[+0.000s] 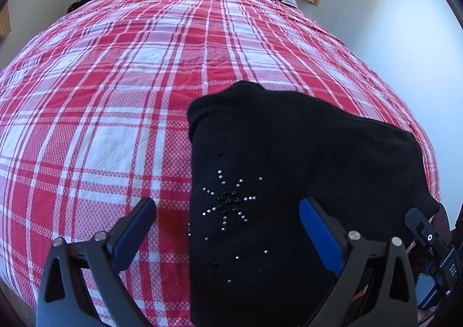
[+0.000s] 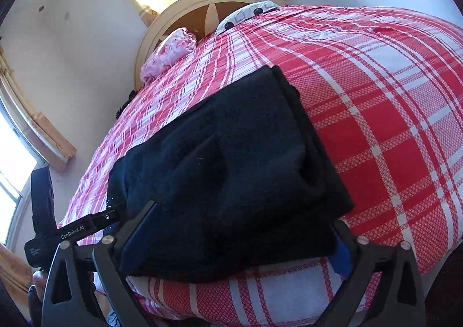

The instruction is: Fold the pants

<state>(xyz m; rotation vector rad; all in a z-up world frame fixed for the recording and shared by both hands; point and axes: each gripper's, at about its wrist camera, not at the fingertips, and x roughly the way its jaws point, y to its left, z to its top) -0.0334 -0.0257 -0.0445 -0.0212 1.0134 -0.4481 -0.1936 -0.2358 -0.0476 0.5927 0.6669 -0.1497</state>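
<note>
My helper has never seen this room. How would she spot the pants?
Find the bed with the red-and-white plaid bedspread. At its near edge lies a folded black bundle, the pants. It is the only black thing there, with small shiny studs in a starburst.

Soft, fuzzy black cloth on the pants (image 1: 289,153), dull, with tiny shiny beads (image 1: 228,202). Rough woven cloth on the red and white bedspread (image 1: 115,95). Smooth pale wood on the headboard (image 2: 185,6). Matt black plastic, blue pads and shiny metal screws on the left gripper (image 1: 227,220).
</note>
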